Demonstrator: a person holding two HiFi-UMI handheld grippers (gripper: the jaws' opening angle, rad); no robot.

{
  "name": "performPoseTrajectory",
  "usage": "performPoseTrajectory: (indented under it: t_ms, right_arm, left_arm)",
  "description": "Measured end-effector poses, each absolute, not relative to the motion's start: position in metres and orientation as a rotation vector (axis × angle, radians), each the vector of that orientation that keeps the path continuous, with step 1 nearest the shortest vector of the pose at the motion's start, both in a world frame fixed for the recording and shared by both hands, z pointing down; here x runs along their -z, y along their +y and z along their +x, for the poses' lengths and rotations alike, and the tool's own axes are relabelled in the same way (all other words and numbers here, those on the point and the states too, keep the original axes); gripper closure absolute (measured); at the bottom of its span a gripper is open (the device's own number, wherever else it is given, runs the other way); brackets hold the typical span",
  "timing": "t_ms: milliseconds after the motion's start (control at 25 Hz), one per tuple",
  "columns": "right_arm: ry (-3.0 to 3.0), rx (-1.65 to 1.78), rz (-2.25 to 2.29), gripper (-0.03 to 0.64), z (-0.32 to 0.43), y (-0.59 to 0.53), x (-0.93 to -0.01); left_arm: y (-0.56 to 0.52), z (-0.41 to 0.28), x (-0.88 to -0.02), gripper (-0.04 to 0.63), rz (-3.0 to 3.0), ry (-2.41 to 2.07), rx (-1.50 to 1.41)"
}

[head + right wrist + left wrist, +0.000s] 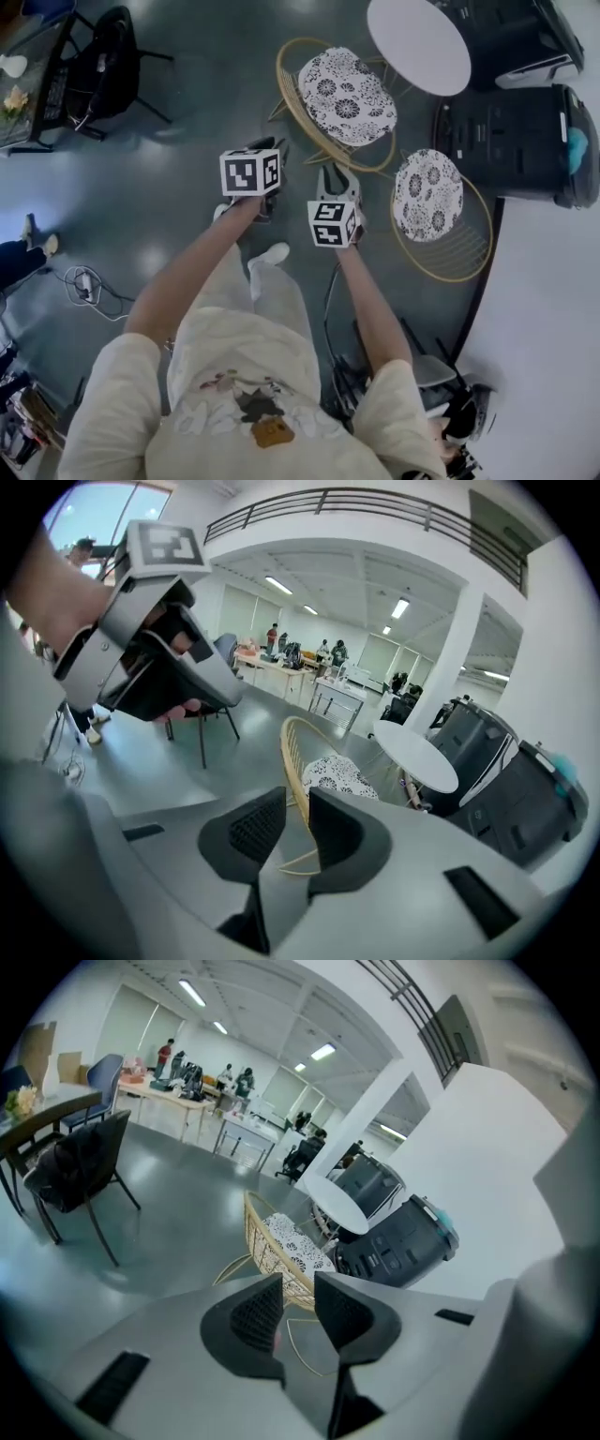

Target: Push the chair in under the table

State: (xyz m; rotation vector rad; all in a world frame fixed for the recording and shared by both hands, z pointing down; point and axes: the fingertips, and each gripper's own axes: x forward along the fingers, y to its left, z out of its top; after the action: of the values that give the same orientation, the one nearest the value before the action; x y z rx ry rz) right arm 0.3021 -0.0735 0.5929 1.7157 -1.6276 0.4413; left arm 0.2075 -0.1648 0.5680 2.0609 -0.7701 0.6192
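Just short of the chair [345, 94], left gripper [298, 1286] and right gripper [297, 801] stand slightly spread, pinching nothing; their bodies partly hide its base.

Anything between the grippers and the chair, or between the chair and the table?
Nothing visible. The left gripper and right gripper, both open, face the chair from behind, and it sits beside the table. A second chair stands off to the right, outside that path.

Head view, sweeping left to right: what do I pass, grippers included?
black chair → left gripper → right gripper → cushioned chair on the right → black machine. The other cushioned chair and the white table overlap these, so they are left out.
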Motion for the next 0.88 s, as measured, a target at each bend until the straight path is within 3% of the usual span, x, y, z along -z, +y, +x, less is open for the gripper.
performPoseTrajectory:
  t_ms: [160, 880]
  right_arm:
    - [-1.727, -0.502, 1.790, 0.546, 0.274, -0.072, -0.543]
    - [-2.217, -0.552, 1.882, 0.595, 0.098, -0.090, -0.357]
  left_arm:
    - [-0.151, 0.178, -0.525, 0.586, 2.172, -0.799, -0.598]
    - [-0.097, 0.029, -0.391, 0.587, 2.425, -0.943, -0.583]
